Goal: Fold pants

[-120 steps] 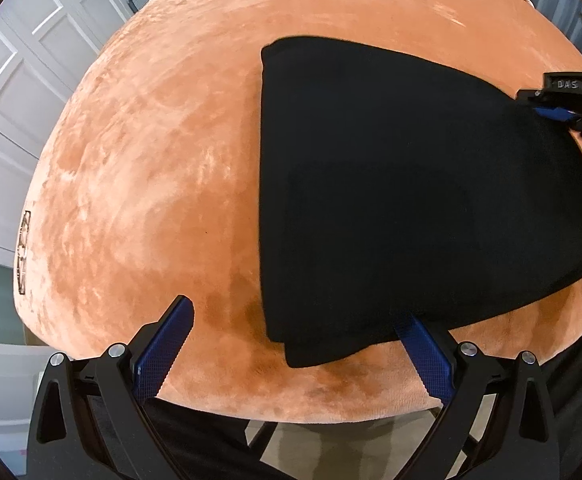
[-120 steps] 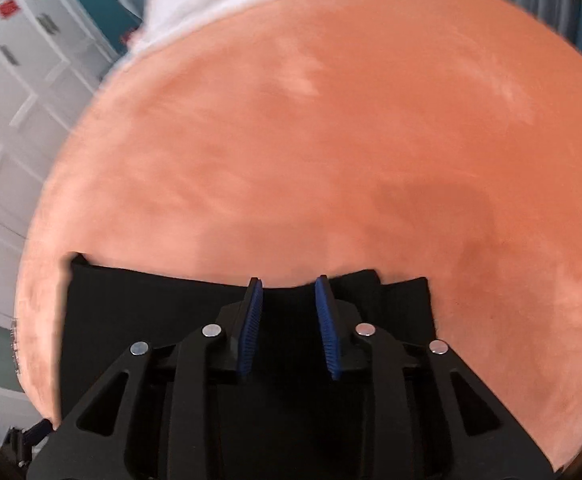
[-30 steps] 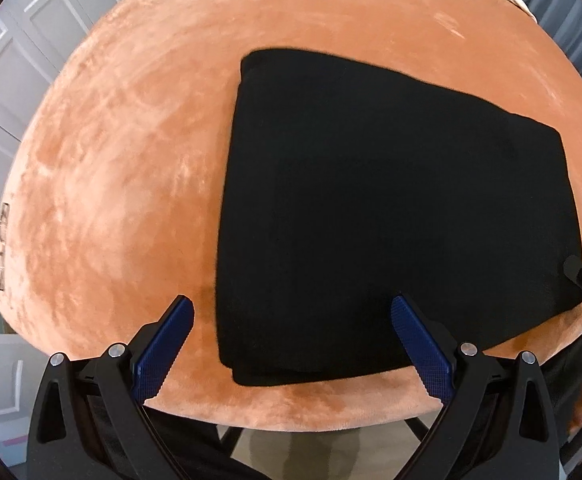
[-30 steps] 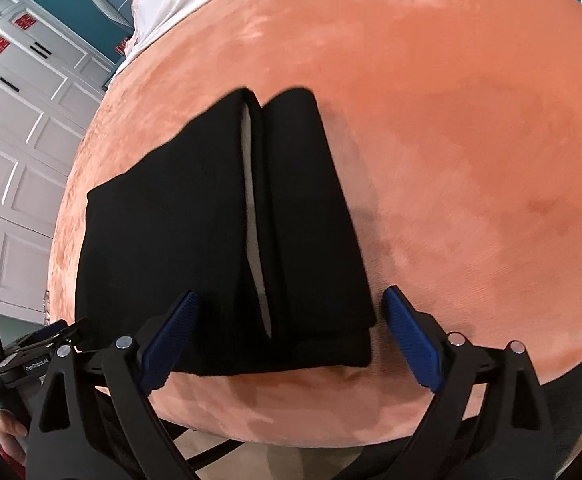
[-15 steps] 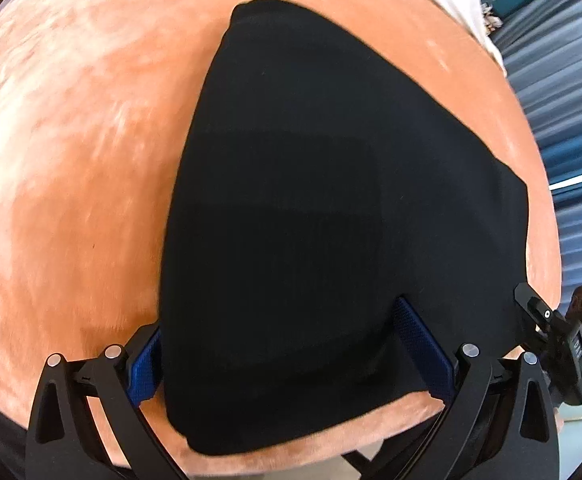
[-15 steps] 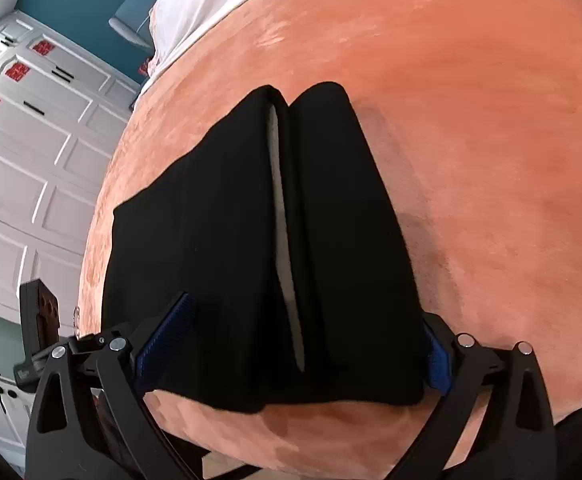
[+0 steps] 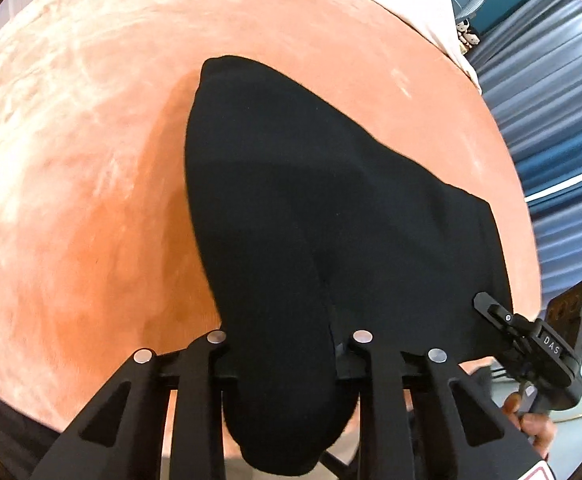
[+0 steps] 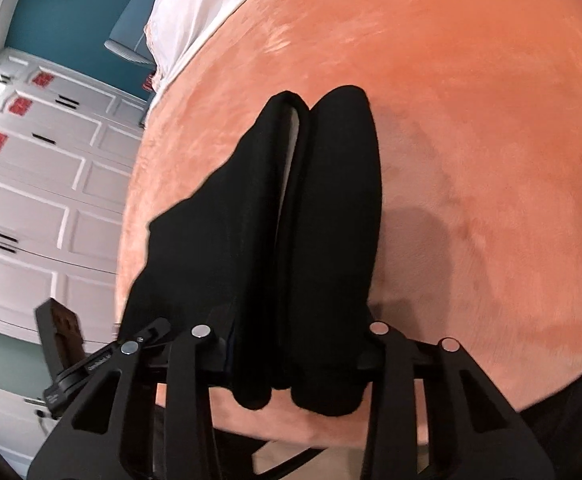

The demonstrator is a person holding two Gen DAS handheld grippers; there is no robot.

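The black pants [image 7: 311, 208], folded into a thick stack, lie on the orange plush surface [image 7: 71, 160]. My left gripper [image 7: 285, 364] is shut on the near left end of the stack, and cloth bulges out between the jaws. My right gripper [image 8: 291, 360] is shut on the near right end of the pants [image 8: 291, 220], where two folded layers show with a pale gap between them. The right gripper also shows at the right edge of the left wrist view [image 7: 531, 332]. The fingertips are hidden by cloth.
The orange surface [image 8: 471, 140] reaches far beyond the pants, and its near edge runs just under both grippers. A white sheet [image 8: 195, 12] lies at the far end. White panelled cabinets [image 8: 43, 200] stand at the left, blue curtains [image 7: 551, 100] at the right.
Both grippers were open and apart from the pants one second ago. They moved in over the stack's near ends and closed on the cloth.
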